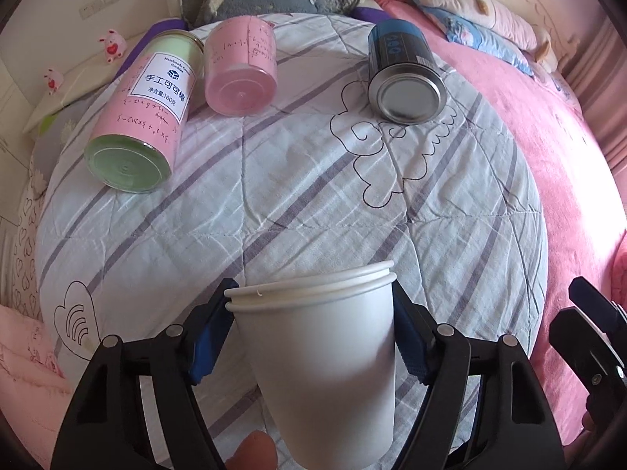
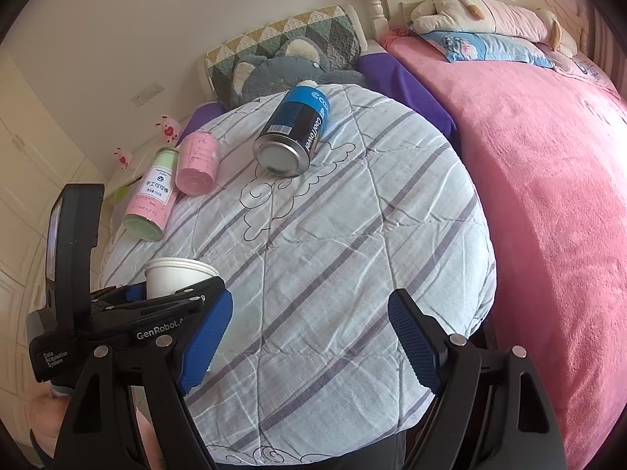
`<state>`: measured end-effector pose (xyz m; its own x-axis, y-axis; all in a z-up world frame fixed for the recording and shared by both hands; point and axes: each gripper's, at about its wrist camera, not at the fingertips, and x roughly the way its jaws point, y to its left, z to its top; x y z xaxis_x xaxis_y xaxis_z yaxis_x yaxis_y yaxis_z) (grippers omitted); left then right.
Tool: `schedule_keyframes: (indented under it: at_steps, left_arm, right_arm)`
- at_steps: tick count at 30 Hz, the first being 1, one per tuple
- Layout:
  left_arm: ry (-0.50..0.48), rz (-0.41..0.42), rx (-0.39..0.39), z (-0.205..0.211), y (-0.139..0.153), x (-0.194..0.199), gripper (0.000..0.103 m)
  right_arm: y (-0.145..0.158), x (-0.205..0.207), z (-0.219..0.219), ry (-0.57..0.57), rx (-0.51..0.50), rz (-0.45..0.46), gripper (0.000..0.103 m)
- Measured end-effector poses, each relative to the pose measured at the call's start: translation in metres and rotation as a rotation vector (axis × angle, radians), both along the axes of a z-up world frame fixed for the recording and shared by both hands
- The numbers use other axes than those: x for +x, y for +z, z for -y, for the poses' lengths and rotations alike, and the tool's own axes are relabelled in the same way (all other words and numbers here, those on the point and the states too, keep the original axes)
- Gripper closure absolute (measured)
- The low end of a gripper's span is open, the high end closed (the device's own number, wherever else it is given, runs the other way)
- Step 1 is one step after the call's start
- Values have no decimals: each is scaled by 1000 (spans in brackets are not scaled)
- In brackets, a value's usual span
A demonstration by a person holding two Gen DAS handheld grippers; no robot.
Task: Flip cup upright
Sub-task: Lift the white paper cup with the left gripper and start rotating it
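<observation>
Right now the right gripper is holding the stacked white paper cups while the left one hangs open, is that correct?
Not quite: the left gripper holds the white paper cups, its jaws against their sides, as the left wrist view shows. The right gripper hangs open.

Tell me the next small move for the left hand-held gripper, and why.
Probably lower the white paper cup base-first onto the striped quilt, then open. The left hand-held gripper grips it rim-up above the bed, clear of the three lying cans.
</observation>
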<state>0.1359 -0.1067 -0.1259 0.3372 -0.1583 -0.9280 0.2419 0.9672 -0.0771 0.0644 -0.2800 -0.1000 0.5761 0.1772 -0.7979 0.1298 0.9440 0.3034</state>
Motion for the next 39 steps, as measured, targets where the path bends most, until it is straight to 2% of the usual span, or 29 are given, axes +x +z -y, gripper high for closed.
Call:
schedule_keyframes:
  at_steps: [13, 22, 28, 32, 35, 39]
  left_arm:
    - [4, 66, 22, -21, 26, -13, 28]
    - [22, 154, 56, -41, 54, -33, 28]
    - [61, 274, 43, -60, 74, -43, 28]
    - [80, 415, 32, -65, 81, -57, 28]
    - [97, 489, 24, -68, 72, -66, 28]
    - [111, 531, 0, -72, 49, -78, 28]
  right_arm:
    - [-1, 5, -20, 38, -1, -4, 20]
    - [-9, 20, -38, 60, -19, 5, 20]
    - [-2, 25, -54, 84, -5, 47, 20]
    - [11, 21, -60, 77, -25, 94, 20]
    - [17, 14, -62, 73, -20, 117, 20]
    - [18, 2, -66, 77, -38, 123, 20]
